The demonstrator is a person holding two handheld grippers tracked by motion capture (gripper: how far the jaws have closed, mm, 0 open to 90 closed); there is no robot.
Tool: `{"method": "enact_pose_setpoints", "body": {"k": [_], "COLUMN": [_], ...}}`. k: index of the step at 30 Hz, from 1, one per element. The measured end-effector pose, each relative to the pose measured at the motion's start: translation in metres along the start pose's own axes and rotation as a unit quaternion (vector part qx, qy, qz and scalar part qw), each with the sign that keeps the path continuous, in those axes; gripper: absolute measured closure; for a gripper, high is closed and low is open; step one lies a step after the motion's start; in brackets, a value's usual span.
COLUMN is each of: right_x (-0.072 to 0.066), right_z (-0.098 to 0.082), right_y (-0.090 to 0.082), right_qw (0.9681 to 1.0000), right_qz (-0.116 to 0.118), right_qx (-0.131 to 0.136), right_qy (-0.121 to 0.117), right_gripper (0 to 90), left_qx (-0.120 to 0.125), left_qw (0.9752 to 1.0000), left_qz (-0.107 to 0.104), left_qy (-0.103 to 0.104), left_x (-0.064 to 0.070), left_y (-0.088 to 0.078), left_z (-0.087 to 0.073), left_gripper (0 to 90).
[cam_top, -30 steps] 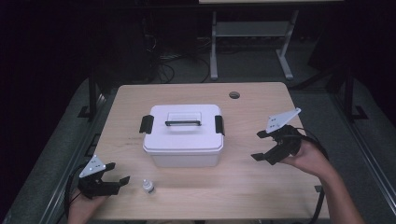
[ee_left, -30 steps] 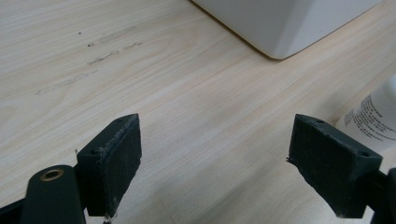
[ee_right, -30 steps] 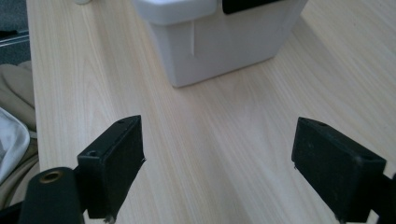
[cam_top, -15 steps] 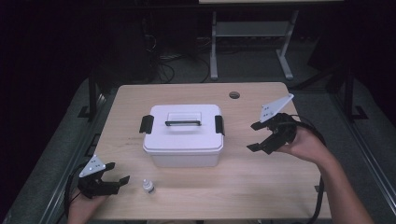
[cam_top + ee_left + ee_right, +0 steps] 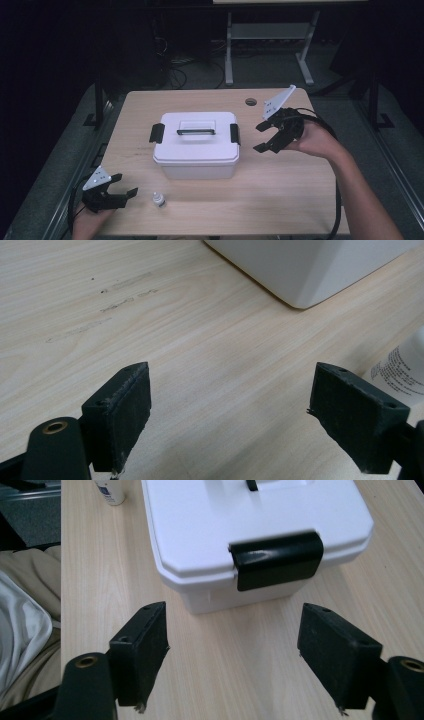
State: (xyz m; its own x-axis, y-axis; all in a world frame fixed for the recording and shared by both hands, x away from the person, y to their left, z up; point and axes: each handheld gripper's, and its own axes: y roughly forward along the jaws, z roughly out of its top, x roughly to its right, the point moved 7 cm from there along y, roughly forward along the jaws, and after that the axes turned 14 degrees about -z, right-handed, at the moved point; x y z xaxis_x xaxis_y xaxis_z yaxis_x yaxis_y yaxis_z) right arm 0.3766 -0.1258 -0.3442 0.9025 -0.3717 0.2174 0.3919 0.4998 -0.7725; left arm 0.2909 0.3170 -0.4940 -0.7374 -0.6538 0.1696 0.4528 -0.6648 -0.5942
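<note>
I'm holding the right gripper [image 5: 266, 136] lifted just beside the white box [image 5: 196, 150], at its right black latch [image 5: 276, 560], forearm angled in; its jaws have just been closing some, nothing between them. My left gripper [image 5: 126, 185] is resting spread wide near the box's front-left corner, small bottle [image 5: 158, 199] just beside it.

bottle [image 5: 400, 371] label cut off, unreadable
</note>
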Motion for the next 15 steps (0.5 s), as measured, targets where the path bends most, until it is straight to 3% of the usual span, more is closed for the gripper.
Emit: {"method": "enact_pose_setpoints", "body": {"k": [15], "right_x": [0.004], "right_z": [0.031], "right_y": [0.009], "right_qw": [0.9993], "right_qz": [0.011], "right_qx": [-0.006], "right_qy": [-0.034], "right_gripper": [32.5], "left_qx": [0.001], "left_qw": [1.0000], "left_qz": [0.003], "left_qy": [0.002], "left_x": [0.001], "left_y": [-0.002], "left_z": [-0.001], "left_gripper": [16.7]}}
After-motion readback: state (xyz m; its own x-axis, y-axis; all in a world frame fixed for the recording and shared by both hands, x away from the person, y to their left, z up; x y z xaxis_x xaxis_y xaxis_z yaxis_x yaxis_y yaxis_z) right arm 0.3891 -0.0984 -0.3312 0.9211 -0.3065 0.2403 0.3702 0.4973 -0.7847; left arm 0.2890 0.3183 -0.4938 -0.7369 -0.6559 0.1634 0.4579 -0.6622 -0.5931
